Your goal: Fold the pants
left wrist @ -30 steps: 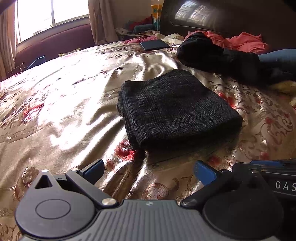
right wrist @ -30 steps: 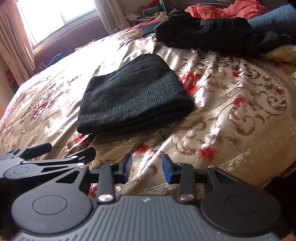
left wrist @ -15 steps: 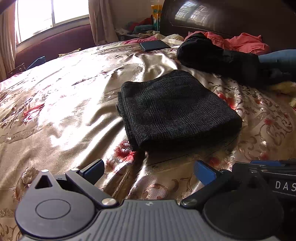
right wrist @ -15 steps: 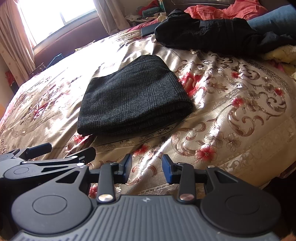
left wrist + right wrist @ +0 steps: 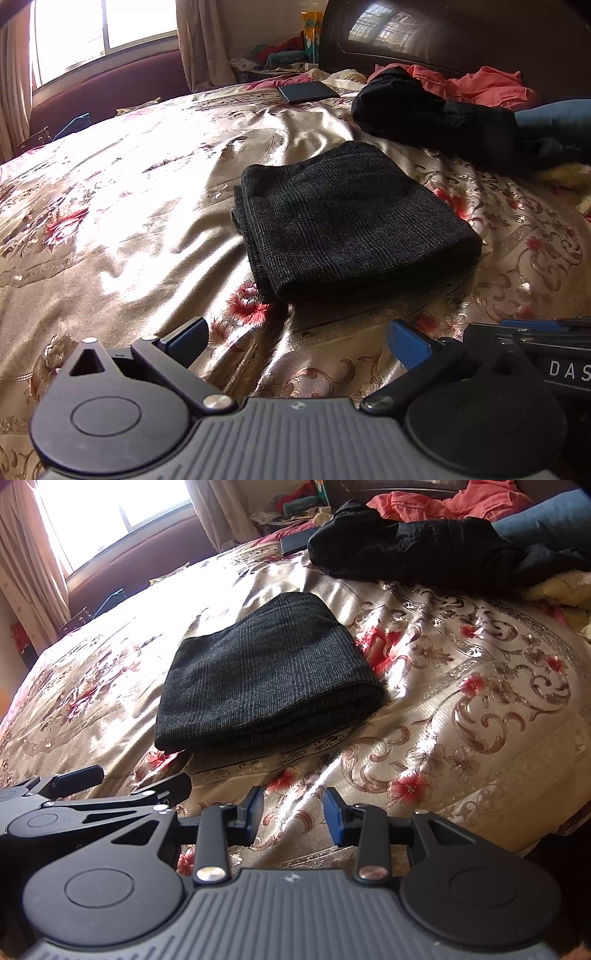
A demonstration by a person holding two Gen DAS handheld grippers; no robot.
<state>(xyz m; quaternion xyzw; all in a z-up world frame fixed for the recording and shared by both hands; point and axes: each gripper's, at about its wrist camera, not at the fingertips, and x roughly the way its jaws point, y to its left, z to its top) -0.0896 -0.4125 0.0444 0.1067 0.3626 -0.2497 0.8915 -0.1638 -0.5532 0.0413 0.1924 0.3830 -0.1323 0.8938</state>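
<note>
Charcoal knit: the pants point(image 5: 351, 221), folded into a thick rectangle, lying flat on the bedspread point(image 5: 129, 229) ahead of both my grippers and touching neither.

Satin, gold with red flowers and scrollwork: the bedspread, creased, sunlit on its left half.

Left gripper point(image 5: 297, 338): blue-padded fingers point(image 5: 408, 345) spread wide, nothing between them, hanging over bare bedspread just short of the near fold of the pants.

Right gripper point(image 5: 293, 818): fingers point(image 5: 334, 821) parted by a narrow gap, empty, bedspread showing through the gap. The pants lie ahead and to its left. My left gripper shows at this view's lower left edge, just beside the right one.

Black garment point(image 5: 436, 114): crumpled, beyond the pants near the dark headboard point(image 5: 461, 40), apart from them.

Coral-red cloth point(image 5: 487, 85): bunched behind the black garment.

Blue cloth point(image 5: 554, 118): at the right edge, beside the black garment.

Dark flat rectangle point(image 5: 306, 92): on the far bedspread, left of the black garment; what it is I cannot tell.

Window point(image 5: 103, 33) with curtains point(image 5: 199, 40): far left, bright.
</note>
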